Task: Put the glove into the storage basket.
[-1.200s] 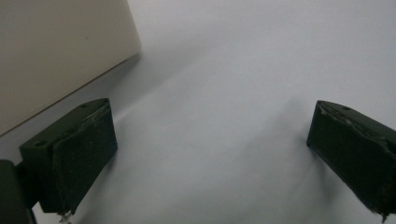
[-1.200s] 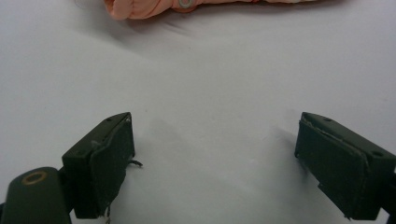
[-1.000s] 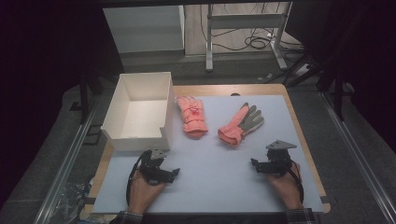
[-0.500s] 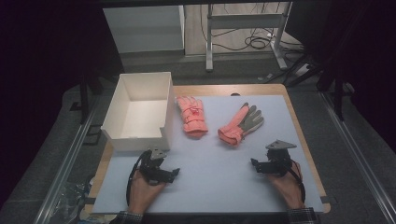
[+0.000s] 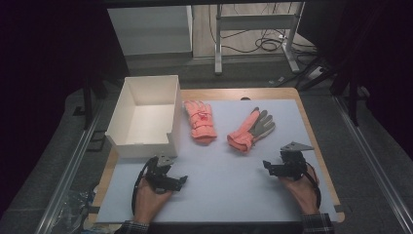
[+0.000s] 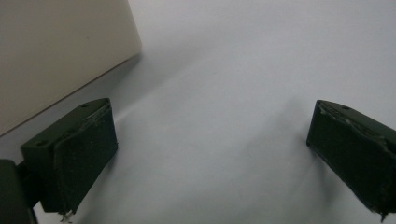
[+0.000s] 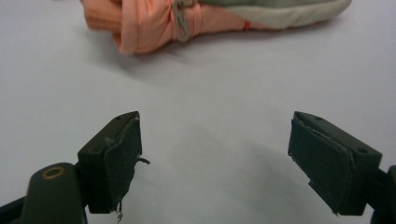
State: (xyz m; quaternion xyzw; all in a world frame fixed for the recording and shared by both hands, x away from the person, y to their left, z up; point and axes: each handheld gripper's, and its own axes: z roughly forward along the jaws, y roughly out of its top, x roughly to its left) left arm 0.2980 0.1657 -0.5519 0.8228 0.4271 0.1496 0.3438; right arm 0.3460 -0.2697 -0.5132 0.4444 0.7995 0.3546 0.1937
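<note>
The table (image 5: 311, 141) has a wooden top with a smooth, pale grey-white mat over most of it, and it stands in a dark room with a grey floor; far behind it there are metal legs of another desk and some black cables on the floor. On the left part of the mat sits an open white rectangular box (image 5: 127, 144) with plain, flat walls. Just right of the box lies a salmon-pink padded fabric glove (image 5: 199, 121), and further right a second salmon-pink glove with a grey palm side (image 5: 251, 130), its ribbed cuff toward the near side; the two gloves are apart. No writing can be read. The left claw (image 5: 181, 181) rests near the box's near wall, its black padded jaws wide and with nothing between them. The right claw (image 5: 266, 165) is near the grey-palmed glove without touching it; its jaws have just been closing a little but stand wide, with only bare mat between them.
</note>
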